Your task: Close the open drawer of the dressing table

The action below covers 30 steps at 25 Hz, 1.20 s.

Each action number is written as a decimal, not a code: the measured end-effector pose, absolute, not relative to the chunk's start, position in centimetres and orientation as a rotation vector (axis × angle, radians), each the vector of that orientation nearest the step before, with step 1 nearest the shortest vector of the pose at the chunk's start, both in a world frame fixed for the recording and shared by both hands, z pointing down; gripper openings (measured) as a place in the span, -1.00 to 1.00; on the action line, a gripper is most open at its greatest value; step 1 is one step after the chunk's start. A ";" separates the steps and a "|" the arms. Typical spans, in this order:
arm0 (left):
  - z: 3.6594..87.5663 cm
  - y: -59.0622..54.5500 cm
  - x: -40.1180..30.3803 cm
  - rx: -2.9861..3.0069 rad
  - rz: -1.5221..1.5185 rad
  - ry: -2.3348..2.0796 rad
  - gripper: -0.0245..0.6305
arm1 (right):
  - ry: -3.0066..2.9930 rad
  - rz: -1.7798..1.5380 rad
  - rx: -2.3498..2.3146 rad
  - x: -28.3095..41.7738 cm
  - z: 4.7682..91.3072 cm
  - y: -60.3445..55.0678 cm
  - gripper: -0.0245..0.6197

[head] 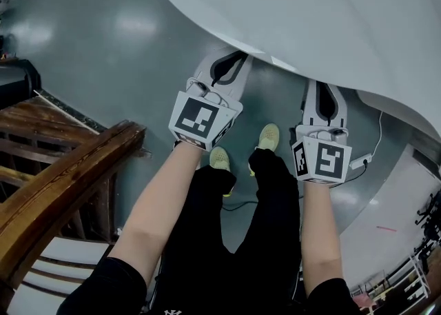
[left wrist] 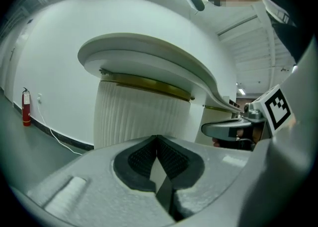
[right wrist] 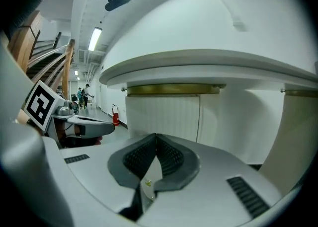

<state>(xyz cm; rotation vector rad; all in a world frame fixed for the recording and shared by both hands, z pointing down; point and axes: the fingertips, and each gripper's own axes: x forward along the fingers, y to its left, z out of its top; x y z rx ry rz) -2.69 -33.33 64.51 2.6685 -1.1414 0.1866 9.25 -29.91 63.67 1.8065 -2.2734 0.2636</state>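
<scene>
Head view: left tool [head: 231, 65] and right tool [head: 324, 96] point forward, tips under the overhanging desk [head: 310, 10] edge, the left reaching further in. The fluted panel [left wrist: 134, 116], probably the drawer front, lies straight ahead of both, running crosswise. Both tools have their pads pressed together and hold nothing.

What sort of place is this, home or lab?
Probably a large hall or studio, not a home: glossy grey-green floor, brown wooden stair railing, red fire extinguisher by a bare white wall.
</scene>
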 end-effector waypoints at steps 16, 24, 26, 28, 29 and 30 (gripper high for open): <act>53.6 -24.8 -2.9 2.619 0.248 -1.065 -0.89 | -2.290 0.387 1.780 6.4 53.6 -23.0 -0.88; 45.8 -22.6 -1.4 2.612 0.263 -1.037 -0.89 | -2.327 0.431 1.779 6.6 46.5 -20.7 -0.88; 44.2 -21.8 -0.5 2.601 0.272 -1.028 -0.90 | -2.329 0.449 1.774 7.2 44.7 -19.9 -0.88; 42.2 -21.2 -0.1 2.599 0.272 -1.031 -0.89 | -2.341 0.448 1.772 7.4 42.7 -19.3 -0.88; 41.2 -21.0 0.1 2.599 0.272 -1.033 -0.90 | -2.349 0.445 1.771 7.5 41.7 -19.1 -0.88; 40.2 -20.6 0.3 2.598 0.273 -1.032 -0.90 | -2.355 0.446 1.771 7.5 40.6 -18.9 -0.88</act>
